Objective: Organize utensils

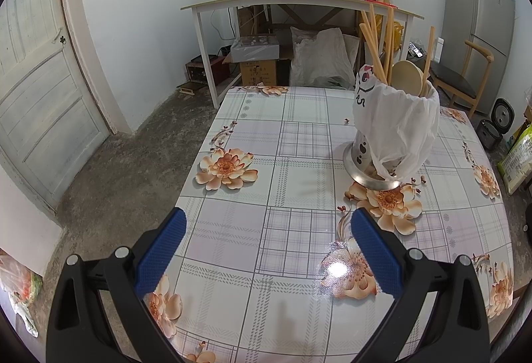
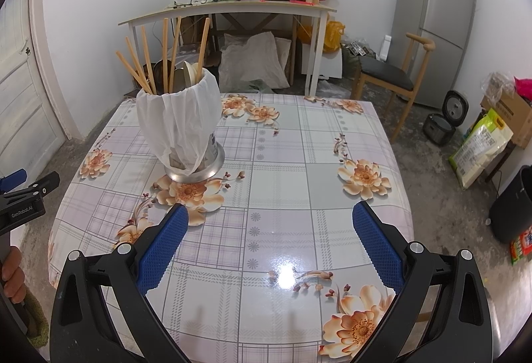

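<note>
A metal utensil holder (image 1: 369, 175) lined with a white plastic bag (image 1: 399, 120) stands on the floral table (image 1: 252, 163), right of centre in the left wrist view. Several wooden chopsticks (image 1: 374, 47) and a pale spoon (image 1: 407, 78) stick up out of it. In the right wrist view the holder (image 2: 212, 163) stands left of centre with chopsticks (image 2: 164, 54) and spoons (image 2: 191, 72) inside. My left gripper (image 1: 267, 223) is open and empty, above the near table. My right gripper (image 2: 270, 216) is open and empty, right of the holder. The left gripper also shows at the right view's left edge (image 2: 20, 183).
A white desk (image 2: 229, 9) loaded with bottles and boxes stands behind the table. A wooden chair (image 2: 389, 77) and a grey fridge (image 2: 435, 20) are at the far right. A rice cooker (image 2: 439, 127), bags and a black bin (image 2: 513, 203) sit on the floor right. A door (image 1: 40, 90) is on the left.
</note>
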A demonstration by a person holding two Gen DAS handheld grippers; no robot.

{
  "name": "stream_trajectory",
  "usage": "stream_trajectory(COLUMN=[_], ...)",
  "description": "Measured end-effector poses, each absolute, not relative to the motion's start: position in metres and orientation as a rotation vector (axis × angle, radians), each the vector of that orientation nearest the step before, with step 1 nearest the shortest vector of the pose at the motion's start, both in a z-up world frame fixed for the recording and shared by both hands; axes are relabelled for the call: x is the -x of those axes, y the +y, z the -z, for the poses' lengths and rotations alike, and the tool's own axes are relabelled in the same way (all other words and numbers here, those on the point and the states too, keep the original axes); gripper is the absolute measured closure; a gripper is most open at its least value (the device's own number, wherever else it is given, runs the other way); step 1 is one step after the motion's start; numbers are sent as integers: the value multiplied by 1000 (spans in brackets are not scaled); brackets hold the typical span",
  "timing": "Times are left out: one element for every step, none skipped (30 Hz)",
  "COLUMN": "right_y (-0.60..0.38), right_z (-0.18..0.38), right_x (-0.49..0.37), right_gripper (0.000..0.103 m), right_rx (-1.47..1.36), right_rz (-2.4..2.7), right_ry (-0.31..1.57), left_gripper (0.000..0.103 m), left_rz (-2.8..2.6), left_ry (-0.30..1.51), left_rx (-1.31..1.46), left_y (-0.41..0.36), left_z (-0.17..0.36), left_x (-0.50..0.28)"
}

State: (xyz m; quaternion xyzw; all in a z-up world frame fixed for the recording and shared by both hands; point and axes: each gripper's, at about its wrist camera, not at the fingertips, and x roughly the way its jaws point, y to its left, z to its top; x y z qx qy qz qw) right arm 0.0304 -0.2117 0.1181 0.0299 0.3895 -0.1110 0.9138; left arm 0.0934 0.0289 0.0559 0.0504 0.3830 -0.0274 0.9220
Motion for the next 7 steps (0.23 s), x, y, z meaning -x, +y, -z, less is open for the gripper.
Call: stream_trajectory(right_y=[-212, -212, -212, -212, -212, -212, -212], right_z=[-118, -118, -119, -119, -119, -119, -119], right_x=[-31, -30, -30, -29, -30, -30, -30], right_gripper=[8, 8, 8, 8, 8, 8, 8], right_rx=[-62, -63, -63, -62, -62, -62, -62], right_rz=[229, 228, 228, 228, 227, 226, 226], right_ry=[803, 804, 804, 803, 803, 803, 803], left_gripper=[6, 6, 6, 6, 6, 6, 6], left_rz=[56, 56, 57, 57, 56, 56, 56], left_ry=[787, 787, 787, 787, 788, 788, 788], left_rx=[-105, -105, -104, -105, -105, -105, -104], left_y=[29, 29, 29, 29, 29, 29, 29], left_z=[-56, -56, -56, -55, -55, -55, -56], left_x=[-93, -93, -93, -93, -93, -93, -93])
